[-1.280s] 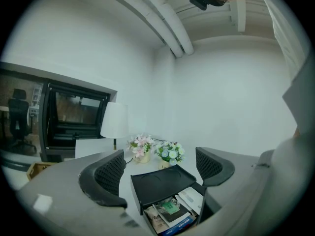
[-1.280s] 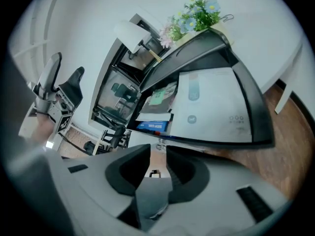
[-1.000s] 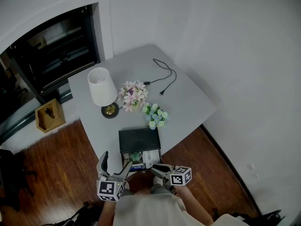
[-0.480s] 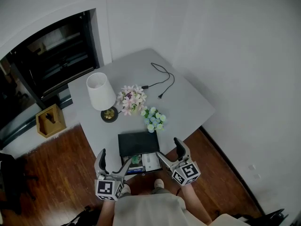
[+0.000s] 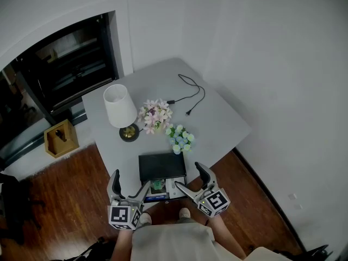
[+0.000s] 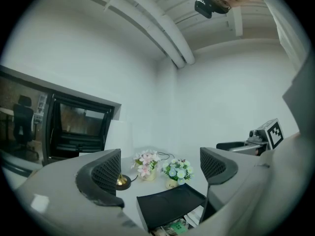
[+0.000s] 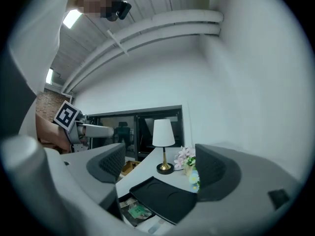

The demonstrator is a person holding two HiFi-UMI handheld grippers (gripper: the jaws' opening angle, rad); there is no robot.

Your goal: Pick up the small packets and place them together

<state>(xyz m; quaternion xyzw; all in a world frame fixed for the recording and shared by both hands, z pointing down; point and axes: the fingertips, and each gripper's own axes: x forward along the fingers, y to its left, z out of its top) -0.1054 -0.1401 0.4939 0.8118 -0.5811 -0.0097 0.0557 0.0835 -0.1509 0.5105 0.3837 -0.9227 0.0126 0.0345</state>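
Observation:
Small packets lie at the near edge of the grey table (image 5: pixel 217 121), just in front of a black tray (image 5: pixel 161 166): a green one (image 5: pixel 157 186) and a white one (image 5: pixel 174 186). My left gripper (image 5: pixel 130 182) hovers open at their left with nothing between its fingers. My right gripper (image 5: pixel 191 180) hangs at their right; its jaws are opening and hold nothing. The left gripper view shows its gripper (image 6: pixel 160 173) above the tray (image 6: pixel 170 205) and the green packet (image 6: pixel 177 226). The right gripper view shows its gripper (image 7: pixel 160 173), the tray (image 7: pixel 162 198) and the green packet (image 7: pixel 135 210).
A white lamp (image 5: pixel 120 106) stands at the table's left, with pink flowers (image 5: pixel 155 115) and blue-white flowers (image 5: pixel 181 138) beside it. A black cable (image 5: pixel 190 91) lies at the back. A wooden box (image 5: pixel 60 138) sits on the wood floor, left.
My right gripper has swung from lying sideways near the packets to pointing forward, and its jaws have spread wide. The left gripper has barely moved.

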